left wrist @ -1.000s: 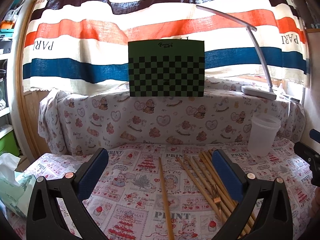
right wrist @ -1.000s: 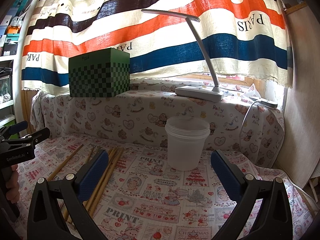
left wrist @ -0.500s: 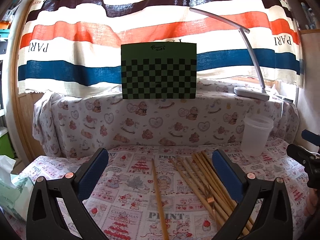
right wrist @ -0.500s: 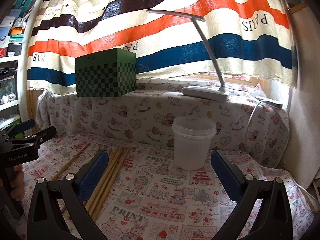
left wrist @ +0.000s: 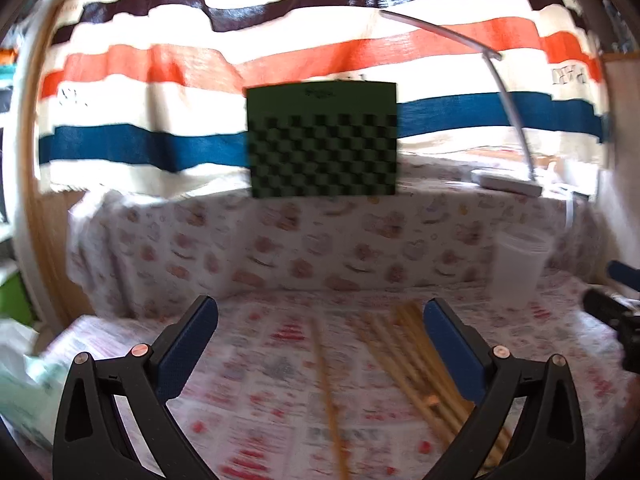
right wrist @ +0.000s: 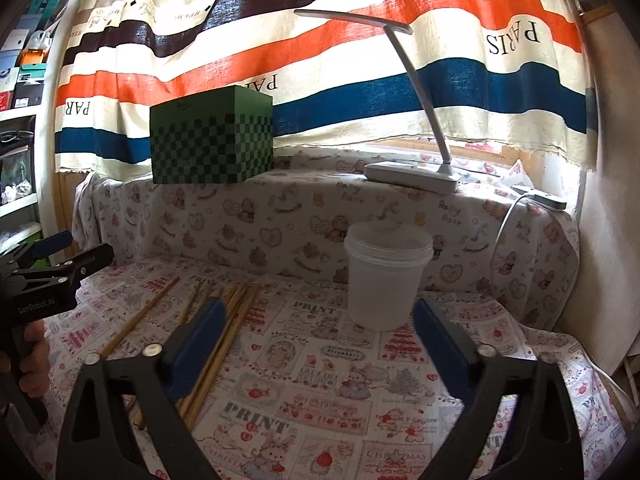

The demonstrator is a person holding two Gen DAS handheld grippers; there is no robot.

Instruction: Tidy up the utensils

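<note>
Several wooden chopsticks (left wrist: 416,356) lie in a loose bundle on the printed tablecloth, with one single chopstick (left wrist: 326,380) apart to their left. They also show in the right wrist view (right wrist: 228,328). A translucent plastic cup (right wrist: 386,276) stands upright at the back right, also in the left wrist view (left wrist: 518,270). My left gripper (left wrist: 320,344) is open and empty, above the chopsticks. My right gripper (right wrist: 318,340) is open and empty, in front of the cup. The left gripper also appears at the left edge of the right wrist view (right wrist: 60,268).
A green checkered box (right wrist: 212,136) and a white desk lamp (right wrist: 412,172) stand on the raised ledge behind. A striped curtain (right wrist: 360,60) hangs at the back. Shelves (right wrist: 20,80) stand far left. A pale bag (left wrist: 20,376) lies at the table's left.
The left gripper has drawn back and its view is now blurred with motion. The right gripper has moved left, so the cup sits further right in its view. Both stay open.
</note>
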